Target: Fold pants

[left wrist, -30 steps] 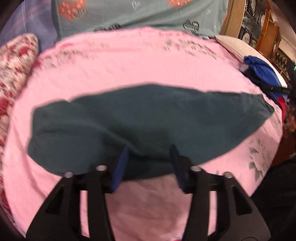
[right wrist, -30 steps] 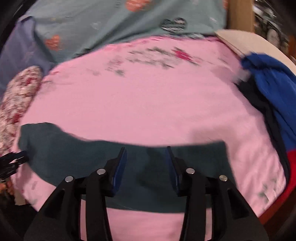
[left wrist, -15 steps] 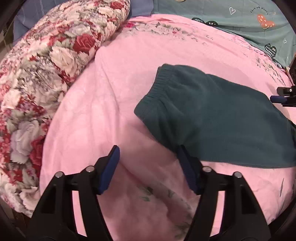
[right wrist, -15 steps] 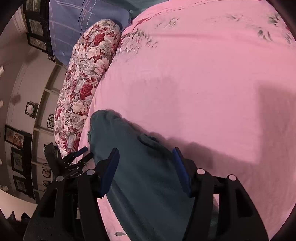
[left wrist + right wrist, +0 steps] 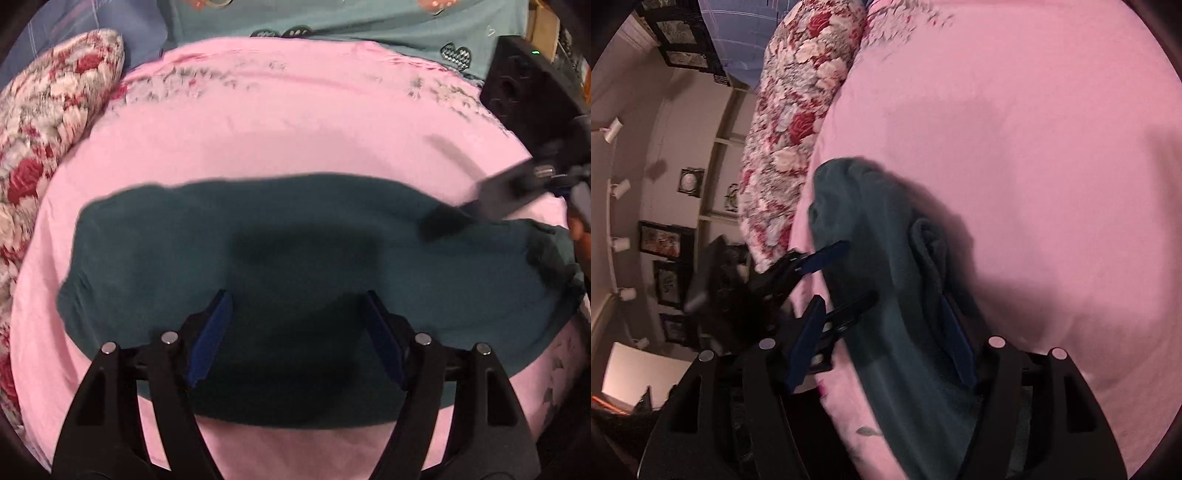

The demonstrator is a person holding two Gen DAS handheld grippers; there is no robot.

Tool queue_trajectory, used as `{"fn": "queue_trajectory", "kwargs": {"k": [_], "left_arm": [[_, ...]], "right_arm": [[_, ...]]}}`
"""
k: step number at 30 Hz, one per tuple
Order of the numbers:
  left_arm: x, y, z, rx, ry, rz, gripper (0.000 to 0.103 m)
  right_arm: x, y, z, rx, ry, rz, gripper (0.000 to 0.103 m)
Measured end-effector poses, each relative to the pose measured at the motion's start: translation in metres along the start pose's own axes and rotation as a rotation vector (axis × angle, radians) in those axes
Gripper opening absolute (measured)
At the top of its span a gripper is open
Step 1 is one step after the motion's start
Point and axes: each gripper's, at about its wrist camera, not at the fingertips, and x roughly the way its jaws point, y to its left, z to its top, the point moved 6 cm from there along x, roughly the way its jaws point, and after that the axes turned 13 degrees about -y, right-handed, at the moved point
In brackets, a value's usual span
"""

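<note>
The dark teal knit pants point(image 5: 295, 258) lie lengthwise, flat on the pink bedsheet point(image 5: 295, 147); left gripper point(image 5: 299, 332) and right gripper point(image 5: 882, 343), jaws just widened and pinching nothing, hover above for regrasping.

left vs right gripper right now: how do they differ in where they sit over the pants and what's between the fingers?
The left gripper hangs over the middle of the dark teal pants; the right gripper works at one end. The left has flat cloth below its fingers; the right has a raised fold of pants running between its fingers. Shared: both stand open, have just been opening, and pinch nothing, over the pink sheet.
</note>
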Motion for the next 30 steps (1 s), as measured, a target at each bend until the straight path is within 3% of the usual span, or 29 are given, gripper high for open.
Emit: {"fn": "queue_trajectory", "kwargs": {"k": [3,6,13,16,18,24,28,30], "left_arm": [[-0.004,-0.001,-0.006,0.006,-0.016,0.002,0.076],[-0.004,-0.004,-0.007,-0.003,-0.028,0.007,0.076],[-0.001,0.001,-0.006,-0.011,-0.042,0.004,0.076],[-0.001,0.002,-0.005,-0.014,-0.048,0.002,0.076],[0.0,0.003,-0.005,-0.015,-0.048,0.001,0.076],[0.001,0.003,-0.005,-0.017,-0.047,-0.004,0.077],[-0.001,0.004,-0.004,-0.025,-0.054,-0.01,0.077],[-0.006,0.008,-0.003,-0.05,-0.062,-0.016,0.077]], "right_arm": [[0.005,0.001,-0.005,0.061,0.037,0.042,0.069],[0.011,0.002,-0.007,0.054,0.056,0.029,0.07],[0.032,0.001,0.012,0.016,-0.016,-0.023,0.07],[0.034,0.004,0.026,-0.017,-0.127,-0.013,0.07],[0.023,0.003,0.039,-0.025,-0.254,-0.011,0.07],[-0.03,-0.018,0.069,-0.031,-0.537,-0.109,0.069],[-0.04,-0.016,0.072,0.013,-0.551,-0.101,0.069],[-0.031,0.005,0.067,0.0,-0.5,-0.059,0.069]]}}
